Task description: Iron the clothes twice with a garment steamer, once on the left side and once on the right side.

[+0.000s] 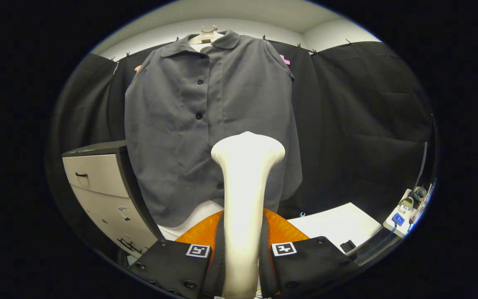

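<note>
Because the steamer [245,195] is a long, stiff body with a flared head, it looks rigid and smooth, likely a little slippery, and top-heavy once tipped forward. The claw [241,253] grips it by the neck, both fingers pressed against its sides, the head standing up beyond the fingertips. That low hold on the narrow neck seems sound: it leaves the head free to meet the cloth, though a firmer squeeze may be wise if the shell slides.

The shirt [210,124] hangs on a hanger [206,35] at the far side, against the dark cloth wall, buttoned down the front. It looks thin, soft and light, so it will probably swing or fold away under any push; the head should brush it gently rather than press. The head lies in front of the shirt's lower right half, but whether it touches the cloth cannot be told.

A drawer cabinet [98,182] stands to the left, its corner just beside the shirt's hem. A white surface [338,226] lies to the right, with some small devices [407,209] at its far right end.
</note>
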Motion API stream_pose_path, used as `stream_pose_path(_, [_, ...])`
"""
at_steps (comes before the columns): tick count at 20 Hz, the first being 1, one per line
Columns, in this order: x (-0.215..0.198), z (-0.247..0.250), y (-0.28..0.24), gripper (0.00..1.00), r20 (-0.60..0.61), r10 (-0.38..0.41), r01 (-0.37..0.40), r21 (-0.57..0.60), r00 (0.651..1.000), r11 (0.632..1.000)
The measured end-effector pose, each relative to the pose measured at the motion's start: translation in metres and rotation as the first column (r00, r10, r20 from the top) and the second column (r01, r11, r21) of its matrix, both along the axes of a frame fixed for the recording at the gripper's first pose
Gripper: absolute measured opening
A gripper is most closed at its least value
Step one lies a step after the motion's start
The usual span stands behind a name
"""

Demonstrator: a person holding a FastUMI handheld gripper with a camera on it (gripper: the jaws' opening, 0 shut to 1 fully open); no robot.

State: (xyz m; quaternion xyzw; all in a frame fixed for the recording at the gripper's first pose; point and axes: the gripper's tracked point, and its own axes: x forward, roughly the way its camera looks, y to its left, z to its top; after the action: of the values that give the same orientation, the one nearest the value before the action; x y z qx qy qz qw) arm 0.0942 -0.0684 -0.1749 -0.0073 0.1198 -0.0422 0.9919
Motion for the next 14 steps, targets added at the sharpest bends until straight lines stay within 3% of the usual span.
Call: stream_pose_path(14, [-0.052,0.158,0.056,0.4,0.23,0.043,-0.048,0.018,0.972,0.999])
